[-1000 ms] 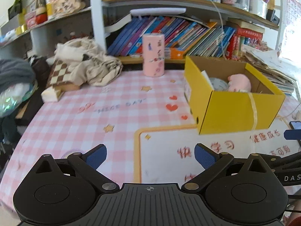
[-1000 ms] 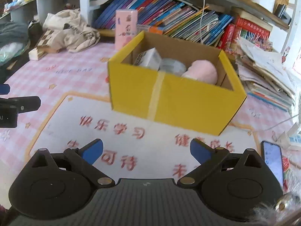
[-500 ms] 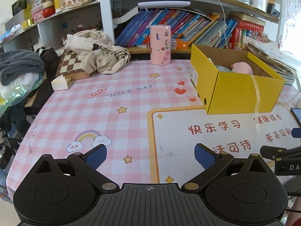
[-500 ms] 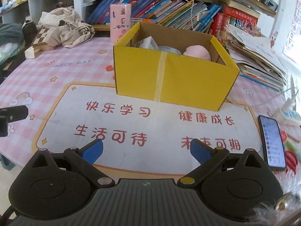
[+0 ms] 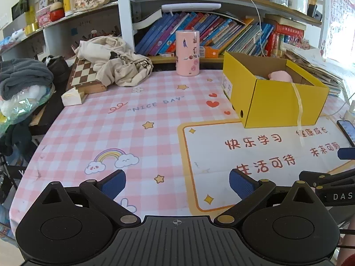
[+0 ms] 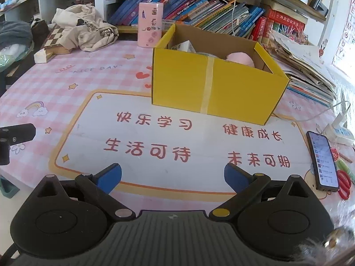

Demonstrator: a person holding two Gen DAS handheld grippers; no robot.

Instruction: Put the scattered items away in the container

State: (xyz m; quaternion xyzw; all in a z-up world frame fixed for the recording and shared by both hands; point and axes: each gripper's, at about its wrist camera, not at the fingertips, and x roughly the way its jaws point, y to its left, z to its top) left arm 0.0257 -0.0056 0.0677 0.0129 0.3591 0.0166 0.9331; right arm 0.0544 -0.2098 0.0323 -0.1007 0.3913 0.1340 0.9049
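At the bottom of each wrist view, the left gripper (image 5: 177,182) and right gripper (image 6: 173,177) hang spread wide, empty, above the table's (image 6: 66,82) near edge. A phone (image 6: 322,160) lies at right. Past the white mat (image 6: 177,137), upper centre, stands the yellow box (image 6: 213,88), holding a pink toy (image 6: 240,58) and a small carton (image 6: 183,45). A pink canister (image 6: 150,27) stands behind.
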